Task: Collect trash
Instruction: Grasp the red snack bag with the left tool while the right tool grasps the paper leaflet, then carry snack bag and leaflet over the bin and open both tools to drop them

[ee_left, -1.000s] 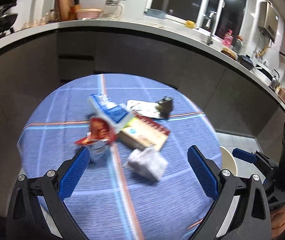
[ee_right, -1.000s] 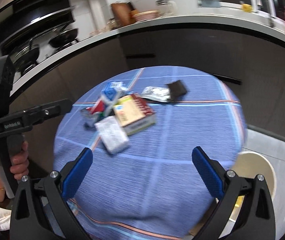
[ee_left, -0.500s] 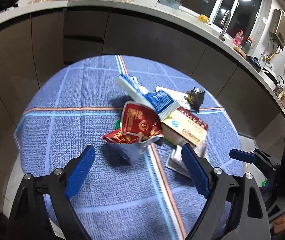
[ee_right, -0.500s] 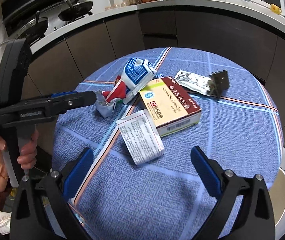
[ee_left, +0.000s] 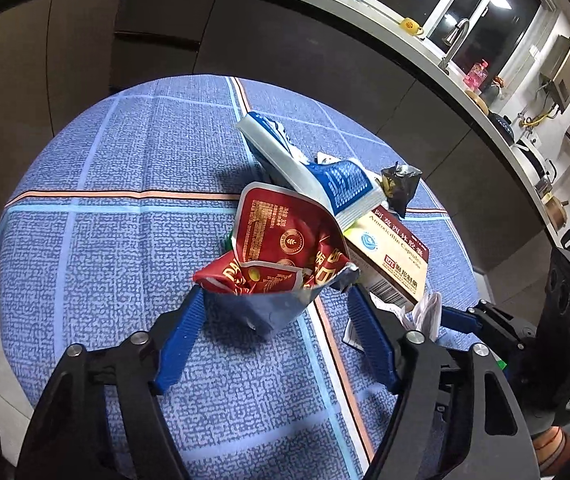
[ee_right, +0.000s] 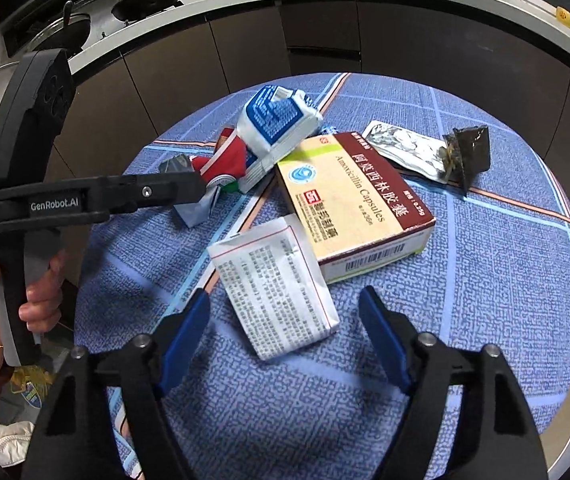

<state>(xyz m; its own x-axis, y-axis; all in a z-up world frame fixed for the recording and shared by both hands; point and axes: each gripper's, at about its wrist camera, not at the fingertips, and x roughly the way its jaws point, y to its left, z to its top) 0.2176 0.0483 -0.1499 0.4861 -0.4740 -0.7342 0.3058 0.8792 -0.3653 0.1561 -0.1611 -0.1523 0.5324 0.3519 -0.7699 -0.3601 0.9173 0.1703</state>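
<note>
Kitchen setting: dark cabinets curved behind a round table [ee_right: 525, 320] under a blue checked cloth, with the trash heaped at its middle.
Left jaws: your left gripper [ee_left: 275, 300] stood wide apart, holding nothing, its blue pads flanking the silver base of the red snack wrapper [ee_left: 285, 252].
Right jaws: your right gripper [ee_right: 285, 300] was equally spread and empty, straddling the near end of the folded leaflet [ee_right: 273, 284].
Pile beyond: the wrapper leaned against a blue-and-white carton [ee_left: 317, 172]; the leaflet touched the medicine box [ee_right: 353, 200]; a foil blister sheet [ee_right: 405, 148] and dark crumpled packet [ee_right: 467, 152] lay behind.
Left advice: you probably needed to close low on the wrapper's crumpled base, since thin film slips.
Right advice: pinching the leaflet's raised edge looked safer than pressing flat paper.
Risk: lifting the wrapper could topple the carton.
</note>
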